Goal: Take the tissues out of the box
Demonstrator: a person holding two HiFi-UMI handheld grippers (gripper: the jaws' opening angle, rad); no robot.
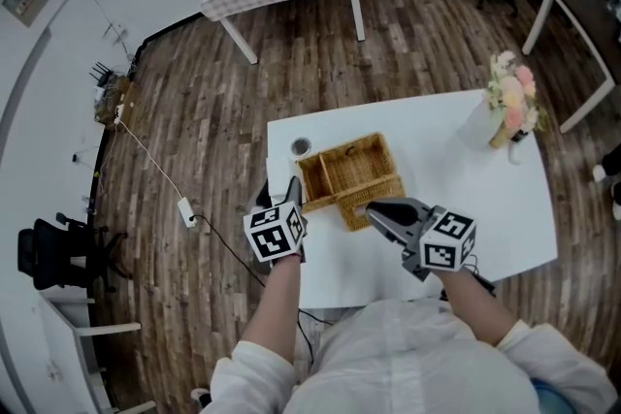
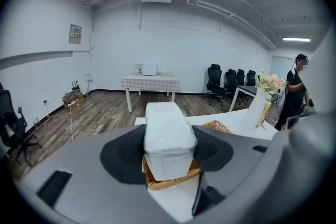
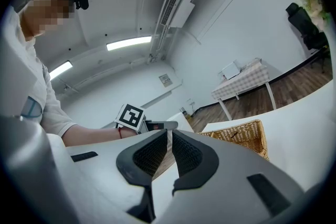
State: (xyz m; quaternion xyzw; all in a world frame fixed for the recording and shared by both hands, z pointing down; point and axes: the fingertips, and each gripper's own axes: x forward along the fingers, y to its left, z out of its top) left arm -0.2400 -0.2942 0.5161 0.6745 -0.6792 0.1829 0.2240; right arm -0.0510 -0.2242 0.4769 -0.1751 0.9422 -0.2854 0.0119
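Jaws of the left hand-held gripper [image 2: 169, 148] press on both sides of a white tissue pack [image 2: 167, 131], which is held lengthwise and points away from the camera. Just beneath and behind the pack sits the wicker basket [image 2: 170, 180], and this hand-held gripper hovers at its near left corner. Whether the pack's lower end touches the rim cannot be told. The right hand-held gripper [image 3: 169, 150] is closed to a thin slit with nothing between its jaws, near the basket's front right side. The basket rests on a white surface [image 1: 485, 199], and a vase of flowers [image 1: 505, 107] stands toward the far right corner.
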